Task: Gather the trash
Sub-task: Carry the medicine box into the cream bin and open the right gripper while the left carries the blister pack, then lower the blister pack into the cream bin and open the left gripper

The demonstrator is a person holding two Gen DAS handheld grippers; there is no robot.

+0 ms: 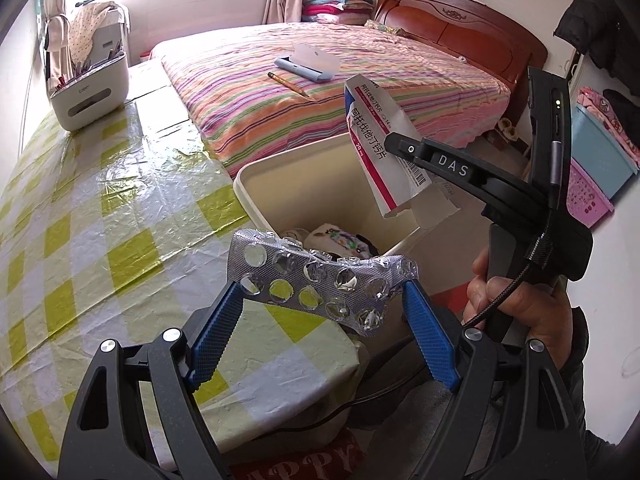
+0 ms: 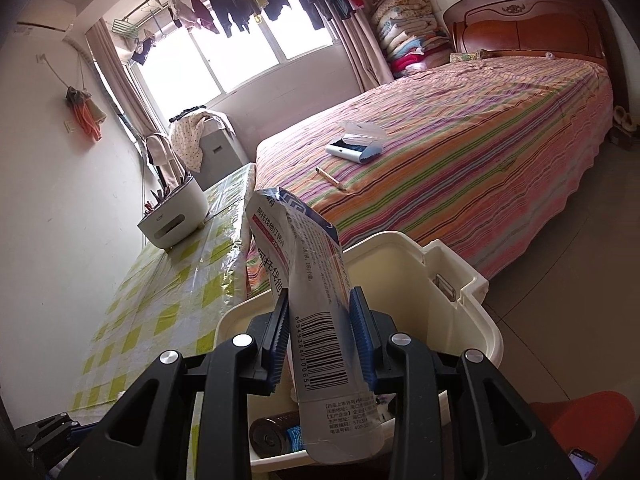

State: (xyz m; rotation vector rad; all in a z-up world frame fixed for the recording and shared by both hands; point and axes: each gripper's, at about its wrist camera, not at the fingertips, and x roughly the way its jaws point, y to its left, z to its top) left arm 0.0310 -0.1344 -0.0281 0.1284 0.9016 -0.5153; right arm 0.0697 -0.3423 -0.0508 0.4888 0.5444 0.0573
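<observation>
A spent silver blister pack [image 1: 320, 280] spans the blue pads of my left gripper [image 1: 322, 292], which is shut on its two ends over the table corner, next to the cream trash bin [image 1: 256, 188]. A flattened white, red and blue medicine box [image 1: 376, 136] hangs above the bin, pinched by my right gripper [image 1: 400, 148]. In the right wrist view the same box [image 2: 304, 264] stands upright between the pads of that gripper [image 2: 319, 296], directly over the open bin [image 2: 400, 264]. Some trash lies at the bin's bottom, including a dark cylinder [image 2: 272, 436].
A table with a yellow-green checked cloth [image 1: 100, 220] carries a white organizer [image 1: 92, 92] at its far end. Behind the bin is a striped bed [image 1: 360, 92] with a pencil [image 1: 288, 84] and an open pencil case [image 1: 308, 64]. A person's hand [image 1: 504, 304] holds the right gripper.
</observation>
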